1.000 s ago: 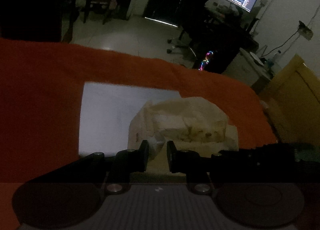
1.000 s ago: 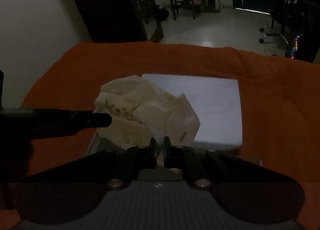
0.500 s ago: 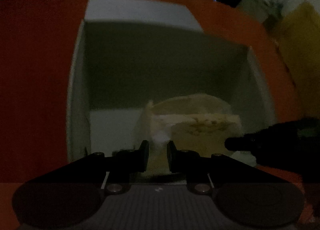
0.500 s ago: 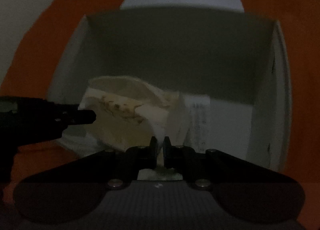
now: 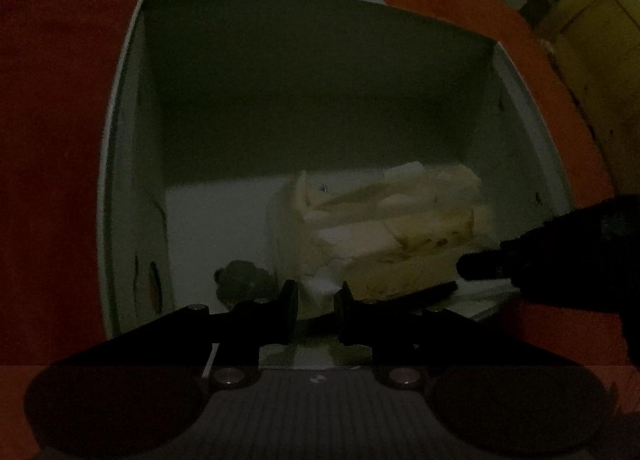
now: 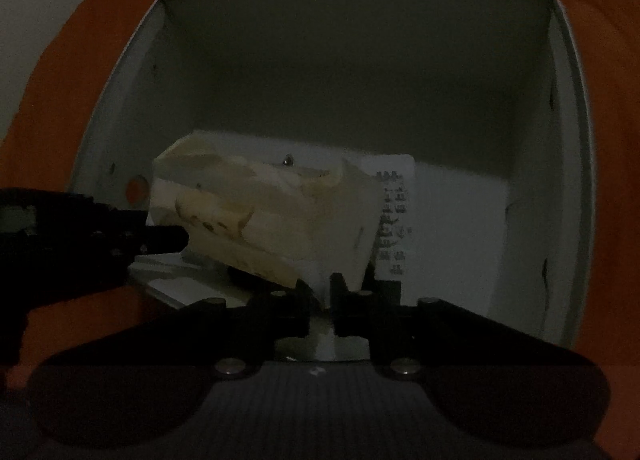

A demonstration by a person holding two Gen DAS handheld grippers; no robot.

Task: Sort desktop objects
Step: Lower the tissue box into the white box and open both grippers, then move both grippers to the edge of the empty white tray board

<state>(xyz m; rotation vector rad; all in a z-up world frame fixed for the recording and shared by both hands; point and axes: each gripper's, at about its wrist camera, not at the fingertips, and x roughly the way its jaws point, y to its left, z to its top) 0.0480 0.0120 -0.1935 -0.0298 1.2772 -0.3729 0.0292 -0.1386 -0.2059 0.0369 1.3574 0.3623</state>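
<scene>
A crumpled cream-white bag (image 5: pixel 384 232) hangs inside an open white box (image 5: pixel 132 140), close to its floor. My left gripper (image 5: pixel 317 296) is shut on the bag's near left corner. My right gripper (image 6: pixel 326 294) is shut on the bag (image 6: pixel 264 216) at its near right corner. In the left wrist view the right gripper's dark fingers (image 5: pixel 500 264) come in from the right edge. The left gripper's fingers (image 6: pixel 160 238) show at the left of the right wrist view. I cannot tell whether the bag's underside touches the box floor.
The box (image 6: pixel 568 140) stands on an orange cloth (image 5: pixel 52 140). A small dark lump (image 5: pixel 240 280) lies on the box floor near the left fingers. A printed paper slip (image 6: pixel 394 220) sits behind the bag. A yellow cabinet (image 5: pixel 600 60) stands at the far right.
Both grippers have carried the bag from above the white surface down into the open box. It now sits deeper than half a second ago. Both stayed shut on it.
</scene>
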